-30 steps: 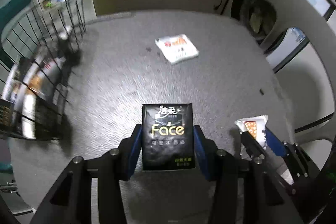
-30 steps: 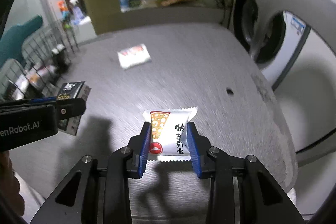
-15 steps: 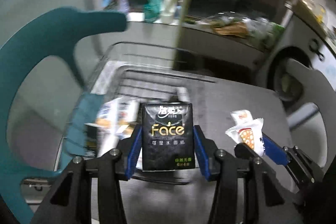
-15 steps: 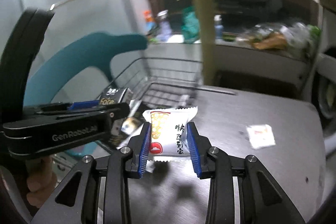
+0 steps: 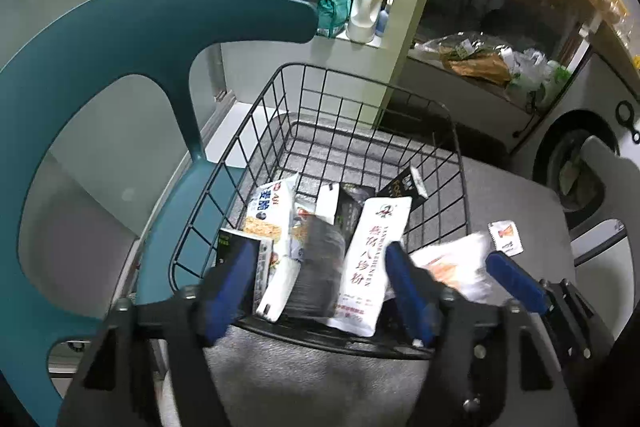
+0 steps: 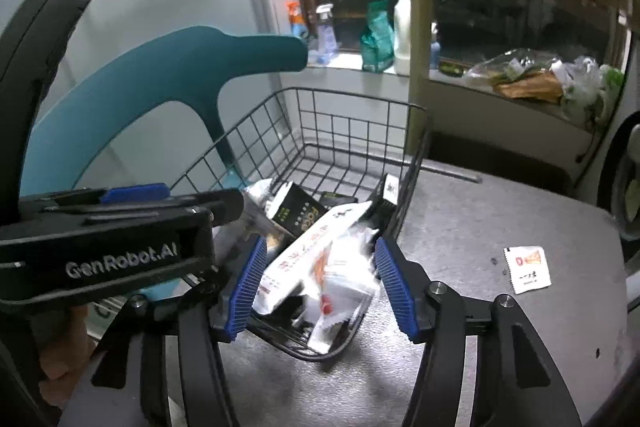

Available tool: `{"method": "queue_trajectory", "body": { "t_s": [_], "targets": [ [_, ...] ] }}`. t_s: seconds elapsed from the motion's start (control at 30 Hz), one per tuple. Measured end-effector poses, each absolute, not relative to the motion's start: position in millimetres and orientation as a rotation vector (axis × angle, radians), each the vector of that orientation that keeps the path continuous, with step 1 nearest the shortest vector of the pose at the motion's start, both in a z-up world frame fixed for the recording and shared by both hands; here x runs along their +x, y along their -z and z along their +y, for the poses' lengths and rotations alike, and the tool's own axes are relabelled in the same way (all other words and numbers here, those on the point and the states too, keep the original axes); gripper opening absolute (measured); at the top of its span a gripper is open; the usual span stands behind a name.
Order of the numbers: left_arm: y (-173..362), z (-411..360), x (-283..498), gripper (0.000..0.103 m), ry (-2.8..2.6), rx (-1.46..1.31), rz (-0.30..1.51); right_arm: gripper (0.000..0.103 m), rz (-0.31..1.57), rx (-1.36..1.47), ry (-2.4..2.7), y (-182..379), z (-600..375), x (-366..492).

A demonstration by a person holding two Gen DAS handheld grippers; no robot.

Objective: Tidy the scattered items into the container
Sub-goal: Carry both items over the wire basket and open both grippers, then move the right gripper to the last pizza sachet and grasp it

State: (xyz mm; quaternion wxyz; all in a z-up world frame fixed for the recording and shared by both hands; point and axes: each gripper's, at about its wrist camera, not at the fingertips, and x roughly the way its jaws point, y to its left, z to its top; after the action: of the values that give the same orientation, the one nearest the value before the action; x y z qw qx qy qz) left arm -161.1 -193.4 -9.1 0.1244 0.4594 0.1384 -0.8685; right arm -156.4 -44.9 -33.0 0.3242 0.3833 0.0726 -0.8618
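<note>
A black wire basket [image 5: 352, 95] [image 6: 352, 107] stands on the grey table and holds several packets. My left gripper [image 5: 320, 283] is open over its near rim; the black Face tissue pack [image 5: 320, 267] is blurred between the spread fingers, falling among the packets. My right gripper [image 6: 318, 279] is open just right of the left one; the white pizza snack packet [image 6: 340, 279] is blurred between its fingers, dropping at the basket's near right corner, and shows blurred in the left wrist view [image 5: 452, 267]. A small white sachet [image 5: 505, 235] [image 6: 527, 269] lies on the table right of the basket.
A teal chair [image 5: 132, 39] [image 6: 168, 67] stands left of the basket. A ledge behind holds a white bottle [image 5: 367, 1], spray bottles and bagged food [image 6: 536, 79]. A washing machine [image 5: 576, 163] is at the right, past the table edge.
Both grippers swung from the table to the basket, then opened. The Face tissue pack and the pizza snack packet left the fingers and are falling into the basket.
</note>
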Motion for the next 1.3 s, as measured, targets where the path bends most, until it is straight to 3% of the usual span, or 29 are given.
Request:
{"method": "queue_trajectory", "body": {
  "t_s": [0.2, 0.4, 0.67, 1.03, 1.3],
  "targets": [
    [4.7, -166.0, -162.3, 0.074, 2.585, 1.357, 0.390, 0.057, 0.160, 1.029, 2.355, 28.2, 0.4, -167.8],
    [3.6, -86.1, -169.3, 0.074, 2.711, 1.420, 0.303, 0.057, 0.137, 1.109, 2.536, 38.7, 94.6, -190.3],
    [45.4, 3.8, -196.0, 0.074, 2.773, 1.563, 0.221, 0.058, 0.117, 1.240, 2.575, 79.7, 169.8, -207.1],
    [113.9, 6.1, -228.5, 0.074, 2.677, 1.677, 0.242, 0.058, 0.027, 1.316, 2.488, 144.9, 171.6, -255.3],
    [131.4, -10.6, -250.9, 0.074, 2.637, 1.612, 0.366, 0.058, 0.093, 1.277, 2.456, 161.4, 141.2, -292.8]
  ]
}}
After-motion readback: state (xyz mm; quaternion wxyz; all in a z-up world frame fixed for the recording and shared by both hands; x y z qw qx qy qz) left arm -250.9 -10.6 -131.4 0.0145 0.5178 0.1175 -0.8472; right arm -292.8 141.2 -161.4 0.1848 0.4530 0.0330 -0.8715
